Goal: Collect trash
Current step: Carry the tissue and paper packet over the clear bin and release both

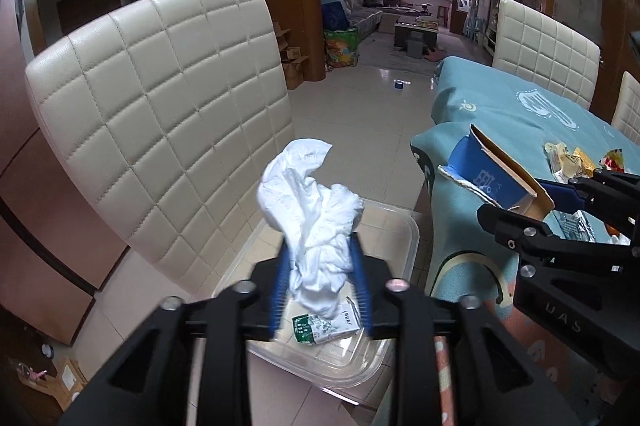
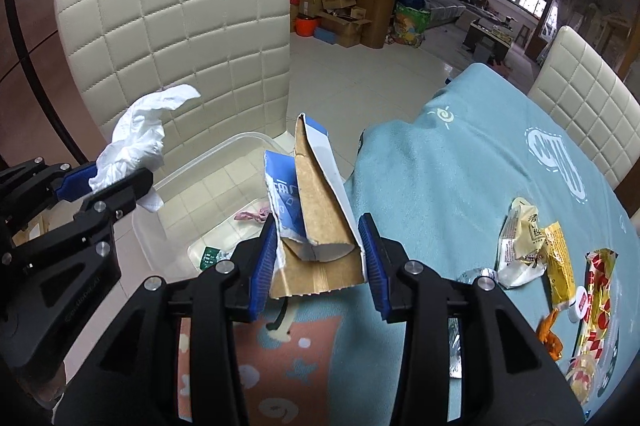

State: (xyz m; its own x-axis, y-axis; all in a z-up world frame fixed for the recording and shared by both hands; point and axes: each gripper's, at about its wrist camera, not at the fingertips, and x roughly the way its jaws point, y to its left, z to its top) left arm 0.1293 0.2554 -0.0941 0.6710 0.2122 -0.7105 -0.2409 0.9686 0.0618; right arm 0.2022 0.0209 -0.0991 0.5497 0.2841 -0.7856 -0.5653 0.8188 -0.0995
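Note:
A crumpled white tissue [image 1: 316,202] stands between the blue pads of my left gripper [image 1: 319,244], over a clear plastic bin [image 1: 404,246] on a chair seat. The pads sit apart at the tissue's sides and do not visibly squeeze it. My right gripper [image 2: 317,222] is shut on a torn blue-and-brown carton [image 2: 316,194], held at the table's edge beside the bin [image 2: 240,138]. The right wrist view also shows the left gripper [image 2: 120,182] with the tissue [image 2: 136,138]. In the bin lie a small green-and-white carton [image 1: 320,326] and a pink wrapper [image 2: 252,216].
A cream quilted chair back [image 1: 160,98] rises just behind the bin. The table, under a teal cloth [image 2: 460,166], carries several snack wrappers [image 2: 532,246] at its right. More cream chairs [image 2: 588,98] stand behind the table. Tiled floor lies beyond.

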